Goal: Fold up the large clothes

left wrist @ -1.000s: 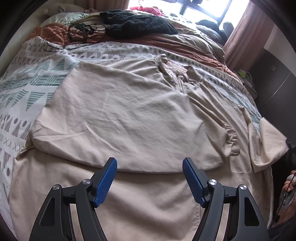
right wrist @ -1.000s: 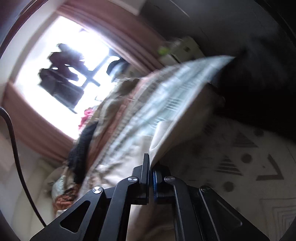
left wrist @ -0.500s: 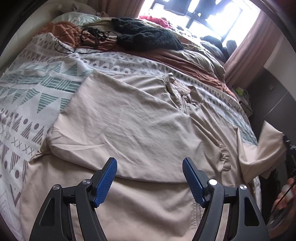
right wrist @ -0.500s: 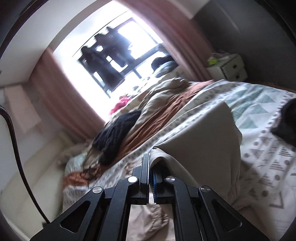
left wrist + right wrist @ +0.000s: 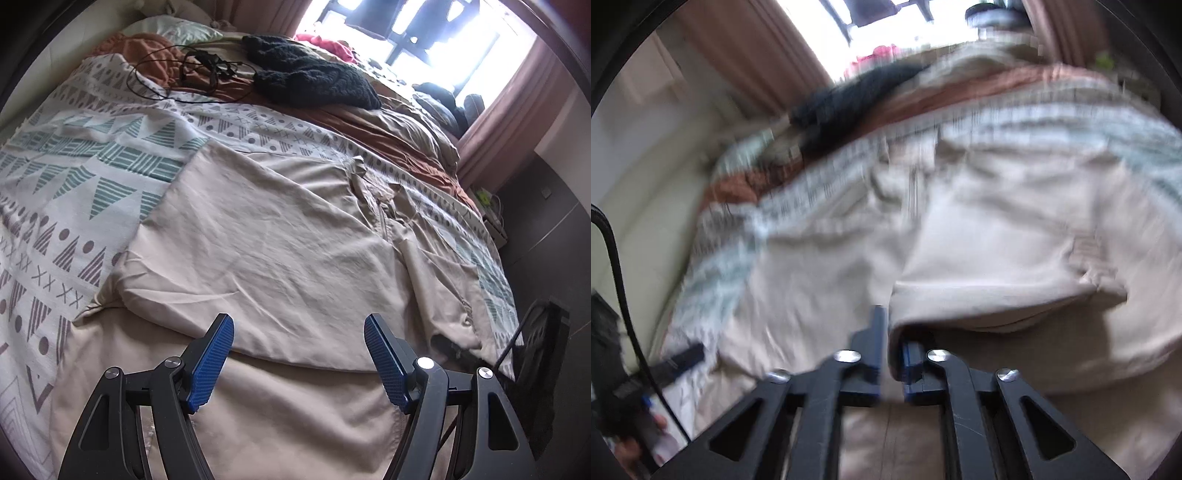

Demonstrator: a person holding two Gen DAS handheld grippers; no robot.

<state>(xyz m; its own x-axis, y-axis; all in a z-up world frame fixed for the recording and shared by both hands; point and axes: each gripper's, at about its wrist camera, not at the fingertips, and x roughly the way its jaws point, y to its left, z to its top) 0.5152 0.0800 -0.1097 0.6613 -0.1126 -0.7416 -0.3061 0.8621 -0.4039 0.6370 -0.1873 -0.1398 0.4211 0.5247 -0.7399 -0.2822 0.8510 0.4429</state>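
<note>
A large beige garment (image 5: 277,240) lies spread on the bed, its upper half folded over the lower. My left gripper (image 5: 299,354) hovers open just above the near fold edge, with nothing between its blue pads (image 5: 212,363). In the blurred right wrist view the same garment (image 5: 997,240) fills the frame. My right gripper (image 5: 894,350) is low over it and its jaws are opening. A corner of a folded beige flap (image 5: 997,302) still sits in the narrow gap between them.
Under the garment is a patterned bedspread (image 5: 92,177). A black knit garment (image 5: 314,77), a black cable (image 5: 177,74) and a rust blanket (image 5: 369,122) lie at the far end. A bedside table (image 5: 491,210) stands right of the bed. A person's hand (image 5: 628,450) shows at lower left.
My right gripper swung from beside the bed across onto the garment, bringing the beige flap with it, and its jaws have parted. The left gripper drifted a little and stayed open.
</note>
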